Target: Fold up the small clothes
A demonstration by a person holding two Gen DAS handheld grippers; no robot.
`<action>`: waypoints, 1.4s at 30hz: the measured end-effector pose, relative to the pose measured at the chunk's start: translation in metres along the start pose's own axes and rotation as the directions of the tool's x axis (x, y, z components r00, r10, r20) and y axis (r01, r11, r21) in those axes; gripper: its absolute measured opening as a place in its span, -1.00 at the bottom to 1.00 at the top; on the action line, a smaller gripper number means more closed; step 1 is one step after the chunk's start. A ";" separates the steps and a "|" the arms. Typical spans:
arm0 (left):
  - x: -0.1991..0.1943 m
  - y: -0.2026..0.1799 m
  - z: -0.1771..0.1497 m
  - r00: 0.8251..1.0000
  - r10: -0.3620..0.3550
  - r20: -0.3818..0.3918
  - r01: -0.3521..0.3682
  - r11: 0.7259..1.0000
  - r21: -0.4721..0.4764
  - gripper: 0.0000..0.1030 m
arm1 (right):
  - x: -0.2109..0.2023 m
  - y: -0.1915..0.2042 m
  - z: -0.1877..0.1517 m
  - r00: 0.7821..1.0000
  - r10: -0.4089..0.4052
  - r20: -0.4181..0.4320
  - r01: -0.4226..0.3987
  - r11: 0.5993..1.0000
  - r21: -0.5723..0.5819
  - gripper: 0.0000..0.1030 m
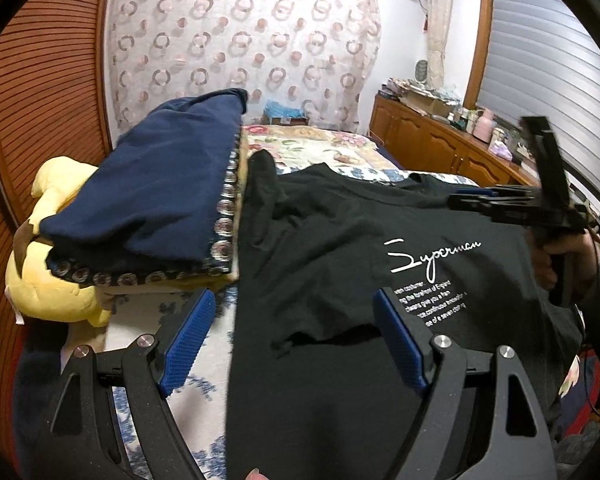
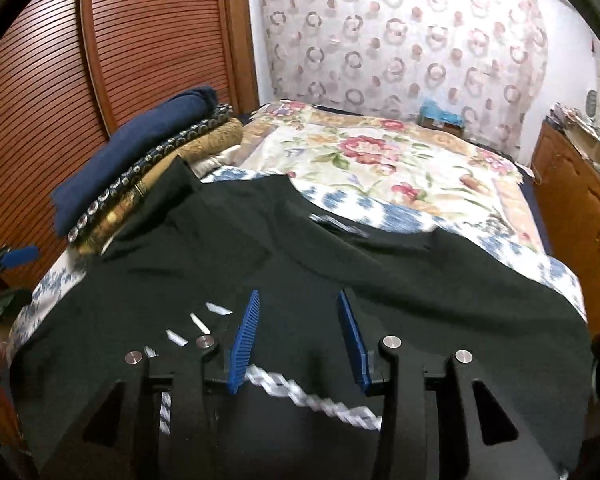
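Note:
A black T-shirt (image 1: 332, 264) with white "Superman" print lies spread on the bed, collar toward the far end; it also fills the right wrist view (image 2: 340, 264). My left gripper (image 1: 296, 336) is open and empty, above the shirt's near left edge. My right gripper (image 2: 298, 336) is open and empty, just above the shirt's printed front. The right gripper also shows in the left wrist view (image 1: 512, 200), held by a hand at the shirt's right side. The left gripper's blue fingertip (image 2: 20, 256) shows at the left edge of the right wrist view.
A stack of folded clothes with a navy piece on top (image 1: 152, 200) sits left of the shirt, on a yellow plush toy (image 1: 56, 280). A floral bedspread (image 2: 380, 152) covers the far bed. A wooden slatted door (image 2: 100, 40) is at the left, a cluttered wooden cabinet (image 1: 440, 140) at the right.

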State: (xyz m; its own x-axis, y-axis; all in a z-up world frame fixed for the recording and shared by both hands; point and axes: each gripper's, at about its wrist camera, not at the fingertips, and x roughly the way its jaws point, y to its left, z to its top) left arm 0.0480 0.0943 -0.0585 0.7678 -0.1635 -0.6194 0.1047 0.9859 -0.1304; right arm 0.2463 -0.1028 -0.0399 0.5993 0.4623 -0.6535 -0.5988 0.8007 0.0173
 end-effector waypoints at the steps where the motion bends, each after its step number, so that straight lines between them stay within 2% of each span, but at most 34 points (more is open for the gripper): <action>1: 0.002 -0.003 0.001 1.000 -0.003 -0.005 0.003 1.000 0.005 0.59 | -0.007 -0.005 -0.005 1.000 -0.008 0.001 0.008 1.000 0.003 -0.18; 6: 0.016 -0.019 0.004 0.999 -0.018 -0.032 0.019 0.999 0.032 0.59 | -0.041 -0.036 -0.032 0.999 -0.053 0.008 0.053 0.998 0.036 -0.18; 11: 0.030 -0.034 0.009 0.998 -0.039 -0.058 0.042 0.998 0.056 0.59 | -0.069 -0.068 -0.062 0.991 -0.137 -0.001 0.136 0.987 0.087 -0.10; 16: 0.046 -0.044 0.011 0.994 -0.051 -0.100 0.059 0.996 0.071 0.59 | -0.088 -0.105 -0.091 0.977 -0.211 -0.019 0.211 0.961 0.178 -0.10; 18: 0.054 -0.048 0.011 0.991 -0.052 -0.124 0.062 0.995 0.082 0.59 | -0.093 -0.116 -0.099 0.968 -0.250 -0.030 0.251 0.946 0.206 0.06; 23: 0.069 -0.055 0.007 0.983 -0.044 -0.176 0.062 0.993 0.099 0.59 | -0.099 -0.138 -0.112 0.954 -0.294 -0.064 0.300 0.914 0.273 0.09; 27: 0.077 -0.056 0.003 0.978 -0.032 -0.205 0.053 0.994 0.097 0.59 | -0.097 -0.146 -0.116 0.953 -0.293 -0.082 0.303 0.893 0.333 0.09; 29: 0.080 -0.057 0.001 0.976 -0.027 -0.215 0.049 0.994 0.097 0.59 | -0.087 -0.151 -0.105 0.955 -0.280 -0.095 0.295 0.888 0.352 0.09; 36: 0.085 -0.062 -0.005 0.977 0.016 -0.215 0.014 0.990 0.138 0.63 | -0.088 -0.159 -0.101 0.968 -0.225 -0.114 0.252 0.891 0.379 0.09; 40: 0.090 -0.069 -0.006 0.972 0.018 -0.233 0.022 0.985 0.171 0.85 | -0.093 -0.177 -0.106 0.973 -0.199 -0.116 0.229 0.889 0.397 0.08; 42: 0.091 -0.071 -0.007 0.971 0.016 -0.240 0.028 0.983 0.180 0.91 | -0.094 -0.187 -0.112 0.977 -0.177 -0.115 0.209 0.888 0.409 0.01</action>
State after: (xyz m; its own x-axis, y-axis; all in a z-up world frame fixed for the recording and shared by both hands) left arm 0.1062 0.0092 -0.1107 0.5955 -0.1515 -0.7890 0.2386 0.9711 -0.0064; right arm 0.2424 -0.3391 -0.0668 0.6306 0.2660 -0.7291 -0.1887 0.9638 0.1884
